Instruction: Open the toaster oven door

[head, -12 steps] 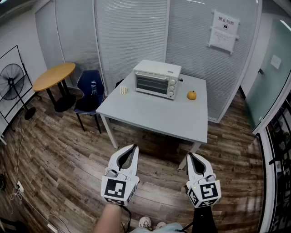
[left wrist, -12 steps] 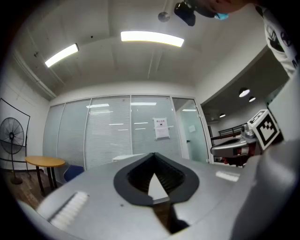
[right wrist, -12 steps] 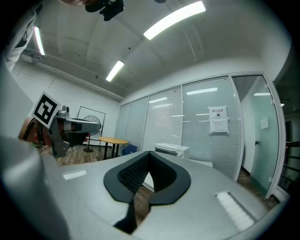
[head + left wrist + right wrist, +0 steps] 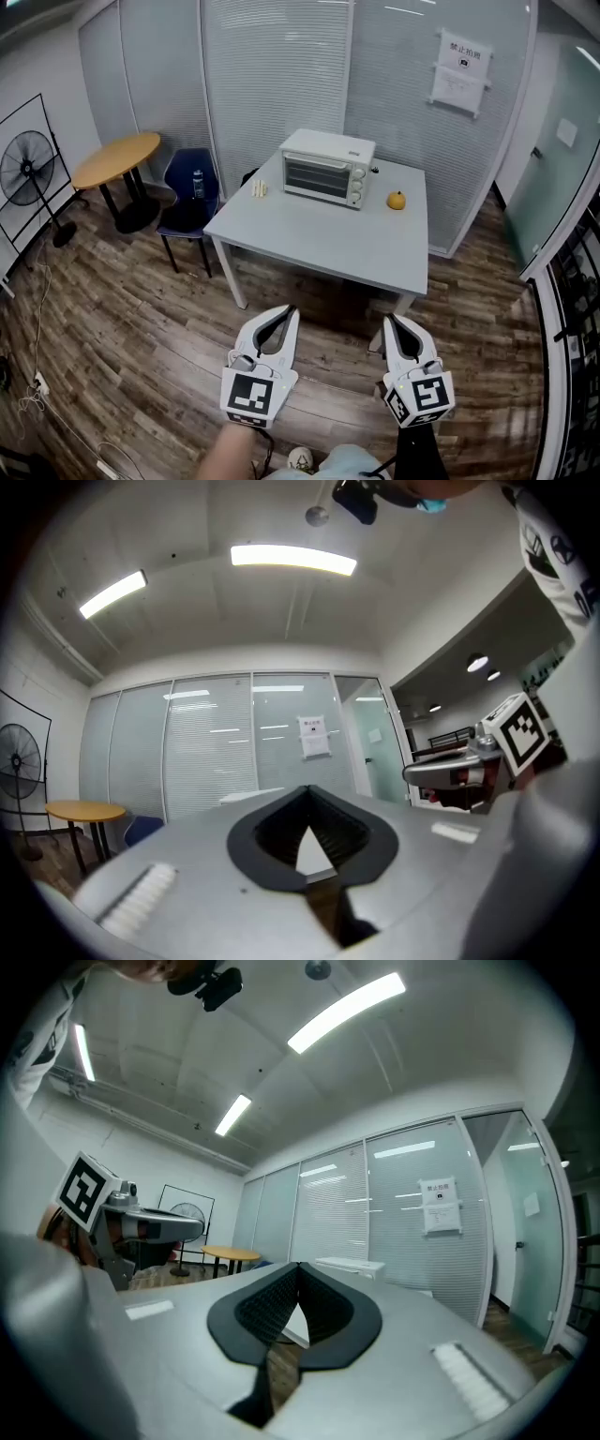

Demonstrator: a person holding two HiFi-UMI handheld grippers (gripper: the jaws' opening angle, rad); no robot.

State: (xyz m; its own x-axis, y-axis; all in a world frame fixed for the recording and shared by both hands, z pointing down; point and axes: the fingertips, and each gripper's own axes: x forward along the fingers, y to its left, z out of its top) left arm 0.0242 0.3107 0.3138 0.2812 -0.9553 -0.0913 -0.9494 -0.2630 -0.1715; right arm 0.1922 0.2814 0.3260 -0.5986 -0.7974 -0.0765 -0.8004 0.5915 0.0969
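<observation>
The white toaster oven [image 4: 326,167] stands at the far edge of a grey table [image 4: 319,239], its glass door closed and facing me. An orange [image 4: 397,200] lies just right of it. Both grippers hover over the wooden floor, well short of the table. My left gripper [image 4: 290,310] is shut and holds nothing, and so is my right gripper [image 4: 388,320]. In the left gripper view the jaws meet at the tip of the left gripper [image 4: 307,789]. The right gripper view shows the right gripper [image 4: 298,1266] with tips together and the oven [image 4: 349,1265] small and far beyond.
A round yellow table [image 4: 117,159], a blue chair [image 4: 190,202] bearing a bottle [image 4: 197,183], and a standing fan [image 4: 23,169] are at the left. Small cream items [image 4: 259,188] sit left of the oven. Glass partitions with a paper notice [image 4: 460,66] close the back.
My left gripper has shifted a little to the right and toward me. The right gripper has barely moved. The oven door is still closed.
</observation>
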